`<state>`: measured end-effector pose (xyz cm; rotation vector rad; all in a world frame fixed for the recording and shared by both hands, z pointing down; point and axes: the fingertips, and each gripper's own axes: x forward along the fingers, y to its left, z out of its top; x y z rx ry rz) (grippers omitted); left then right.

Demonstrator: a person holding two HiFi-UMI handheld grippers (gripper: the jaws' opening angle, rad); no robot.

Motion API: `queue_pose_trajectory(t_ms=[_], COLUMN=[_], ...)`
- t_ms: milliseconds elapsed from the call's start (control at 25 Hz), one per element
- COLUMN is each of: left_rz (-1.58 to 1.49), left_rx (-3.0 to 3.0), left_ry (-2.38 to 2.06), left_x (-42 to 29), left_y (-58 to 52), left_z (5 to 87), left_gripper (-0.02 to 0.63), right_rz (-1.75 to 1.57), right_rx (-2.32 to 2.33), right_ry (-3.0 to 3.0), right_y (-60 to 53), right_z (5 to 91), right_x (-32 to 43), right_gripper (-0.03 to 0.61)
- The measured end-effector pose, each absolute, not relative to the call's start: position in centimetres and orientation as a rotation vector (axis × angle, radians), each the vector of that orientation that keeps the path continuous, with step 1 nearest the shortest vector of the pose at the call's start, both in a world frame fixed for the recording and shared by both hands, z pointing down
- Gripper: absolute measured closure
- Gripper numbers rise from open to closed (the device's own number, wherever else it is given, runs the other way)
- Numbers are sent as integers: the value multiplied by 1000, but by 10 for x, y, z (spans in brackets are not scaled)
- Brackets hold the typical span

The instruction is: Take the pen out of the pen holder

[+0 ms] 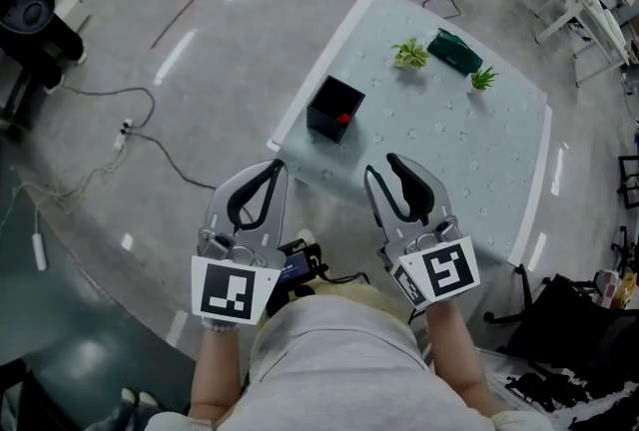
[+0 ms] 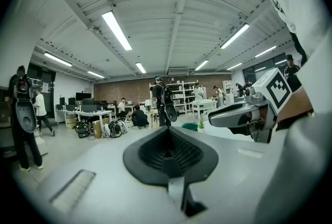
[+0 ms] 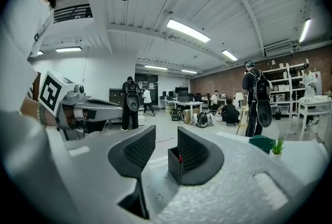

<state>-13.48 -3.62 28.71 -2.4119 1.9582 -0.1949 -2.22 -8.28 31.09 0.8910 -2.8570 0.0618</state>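
A black square pen holder (image 1: 334, 108) stands near the left edge of the pale table (image 1: 469, 170), with the red tip of a pen (image 1: 343, 118) showing inside it. In the right gripper view the pen holder (image 3: 175, 165) with its red pen tip (image 3: 180, 158) sits ahead, partly hidden by the right finger. My right gripper (image 1: 388, 172) is open, held over the table's near edge, short of the holder. My left gripper (image 1: 276, 169) hangs over the floor beside the table corner, jaws pressed together, empty. The left gripper (image 2: 167, 137) points level across the room.
Two small green plants (image 1: 410, 53) (image 1: 483, 78) and a dark green object (image 1: 455, 51) lie at the table's far side. A cable and power strip (image 1: 125, 130) trail on the floor left. Chairs, desks and standing people fill the room behind.
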Motion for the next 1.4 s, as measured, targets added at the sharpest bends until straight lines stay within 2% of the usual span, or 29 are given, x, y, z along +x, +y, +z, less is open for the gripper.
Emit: queue_pose_trajectory(t_ms=[480, 1400], left_rz=[-211, -239], left_rx=[-2443, -2356], left_ry=[1964, 2141], left_x=[-162, -159], left_y=[-60, -84], left_z=[299, 322], left_gripper=[601, 601], right_rz=[54, -6], right_rx=[896, 630], right_ry=[-2824, -2793], right_y=[-111, -150], right_z=[316, 358], right_x=[-50, -67], right_gripper=[451, 451])
